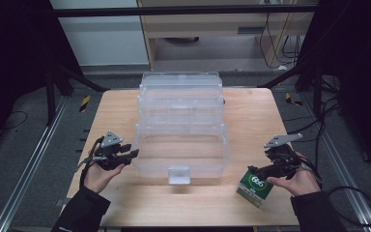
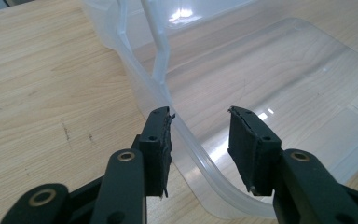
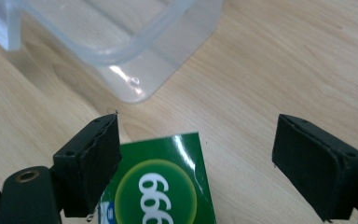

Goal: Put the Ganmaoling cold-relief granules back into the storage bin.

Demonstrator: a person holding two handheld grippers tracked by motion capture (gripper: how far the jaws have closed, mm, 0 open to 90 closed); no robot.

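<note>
While the right claw (image 3: pixel 196 163) stands released, jaws wide, green box (image 3: pixel 161 182) lies flat on the surface (image 3: pixel 279 60) between and below them: close squarely on its edges. Left claw (image 2: pixel 200 140), released, straddles clear bin (image 2: pixel 186 135) rim; keep it steady.

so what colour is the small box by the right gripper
Green, with a lighter green circle and white "666"; the small box shows best in the right gripper view.

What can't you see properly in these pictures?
- Green box: right gripper view, cut off by the bottom edge; small words too tiny in the high view.
- Clear bin: left gripper view, far end cut off by the edges.
- Bin's upper tiers: high view, see-through walls blur together, so contents are unclear.
</note>
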